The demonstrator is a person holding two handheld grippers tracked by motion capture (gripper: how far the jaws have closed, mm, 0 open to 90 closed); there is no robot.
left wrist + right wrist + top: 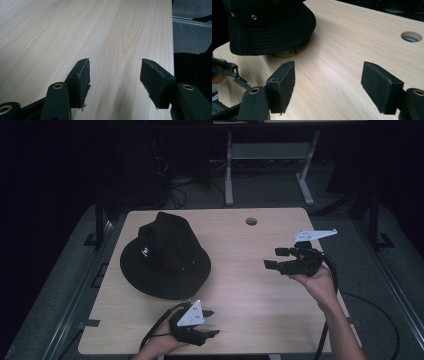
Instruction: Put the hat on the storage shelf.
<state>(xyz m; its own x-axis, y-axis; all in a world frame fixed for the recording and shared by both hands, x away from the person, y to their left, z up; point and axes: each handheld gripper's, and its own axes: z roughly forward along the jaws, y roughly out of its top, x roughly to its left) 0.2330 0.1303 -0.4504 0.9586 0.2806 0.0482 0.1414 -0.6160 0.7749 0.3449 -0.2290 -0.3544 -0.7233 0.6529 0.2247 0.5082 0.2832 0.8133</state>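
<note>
A black bucket hat (pixel 165 255) sits on the left half of the light wooden table (pixel 250 290). In the right gripper view the hat (pixel 269 27) rests on a brownish round thing (pixel 295 51) that peeks out under its brim. My left gripper (pixel 212 323) is low at the table's near edge, just in front of the hat, open over bare wood (pixel 115 75). My right gripper (pixel 272 258) hovers at the right side and points left toward the hat. It is open with nothing between its pads (pixel 328 80).
A round cable hole (pixel 251 221) lies near the table's far edge. Behind the table stand a grey desk frame (pixel 230 170) and cables on the floor. Metal rails run along both sides of the table. Part of the left gripper (pixel 229 71) shows in the right gripper view.
</note>
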